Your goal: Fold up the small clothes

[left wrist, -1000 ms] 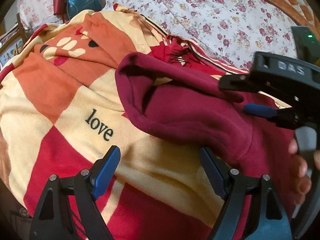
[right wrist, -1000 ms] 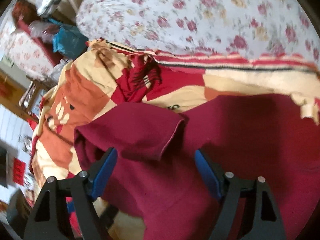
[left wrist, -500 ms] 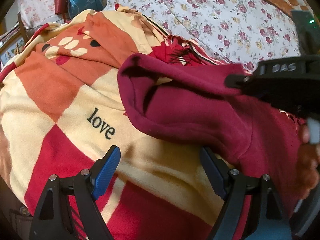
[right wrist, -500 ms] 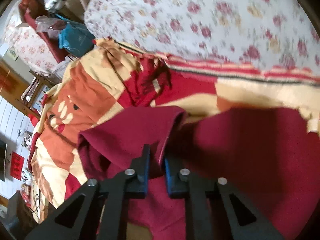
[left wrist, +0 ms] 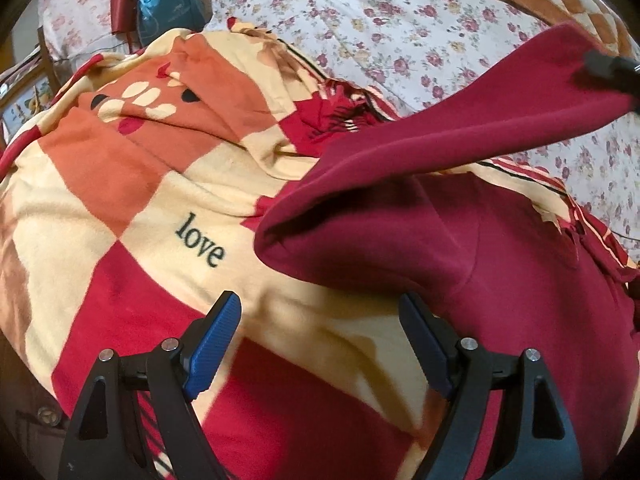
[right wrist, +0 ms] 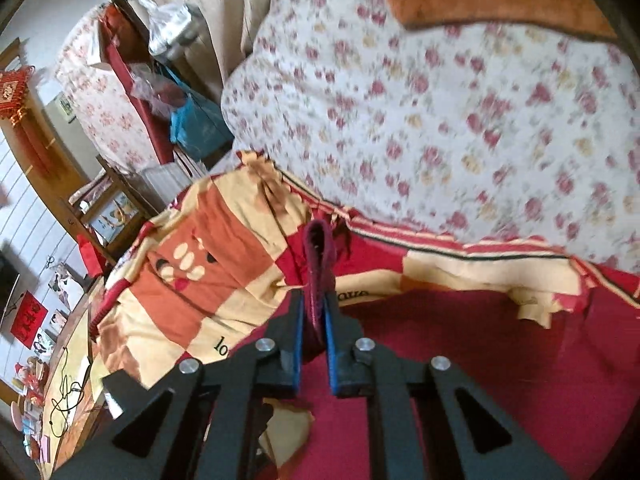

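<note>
A dark red garment (left wrist: pixel 460 240) lies on a checked blanket (left wrist: pixel 132 184) with the word "love". Its sleeve (left wrist: pixel 500 120) is lifted up and to the right, held at the cuff by my right gripper (left wrist: pixel 608 70). In the right wrist view my right gripper (right wrist: pixel 314 312) is shut on the sleeve cuff (right wrist: pixel 318 256), with the garment body (right wrist: pixel 500 360) below. My left gripper (left wrist: pixel 320 312) is open and empty, low over the blanket just in front of the garment's edge.
A floral bedsheet (left wrist: pixel 400 32) lies beyond the blanket. An orange checked blanket (right wrist: pixel 480 4) sits at the far right. A blue bag (left wrist: pixel 168 8) and wooden furniture (right wrist: pixel 104 208) stand past the bed's left side.
My right gripper closed on the sleeve cuff and lifted it up and to the right. The sleeve now stretches out above the garment. My left gripper stayed open in place.
</note>
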`<action>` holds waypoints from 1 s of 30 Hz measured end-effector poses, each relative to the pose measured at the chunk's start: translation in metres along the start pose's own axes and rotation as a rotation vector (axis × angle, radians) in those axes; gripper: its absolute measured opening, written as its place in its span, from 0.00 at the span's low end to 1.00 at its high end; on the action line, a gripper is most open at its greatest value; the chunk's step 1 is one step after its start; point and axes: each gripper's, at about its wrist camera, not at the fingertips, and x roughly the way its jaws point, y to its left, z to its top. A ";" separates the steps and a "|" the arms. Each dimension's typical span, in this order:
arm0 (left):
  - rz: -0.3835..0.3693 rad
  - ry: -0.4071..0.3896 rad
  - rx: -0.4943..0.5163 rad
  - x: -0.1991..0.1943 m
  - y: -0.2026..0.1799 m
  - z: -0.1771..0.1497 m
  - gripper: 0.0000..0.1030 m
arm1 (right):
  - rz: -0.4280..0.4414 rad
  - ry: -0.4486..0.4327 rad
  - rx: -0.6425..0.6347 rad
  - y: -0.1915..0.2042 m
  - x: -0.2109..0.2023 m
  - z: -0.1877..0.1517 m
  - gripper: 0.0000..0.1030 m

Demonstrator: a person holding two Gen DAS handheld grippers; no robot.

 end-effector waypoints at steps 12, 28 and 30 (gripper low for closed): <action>0.009 0.002 -0.001 -0.011 -0.014 -0.004 0.61 | -0.069 -0.128 -0.012 -0.029 -0.111 -0.002 0.09; 0.022 0.038 0.018 -0.012 -0.026 -0.014 0.61 | -0.299 -0.099 0.143 -0.152 -0.180 -0.058 0.08; 0.015 0.026 0.016 -0.019 -0.026 -0.011 0.61 | -0.329 -0.082 0.161 -0.166 -0.180 -0.068 0.08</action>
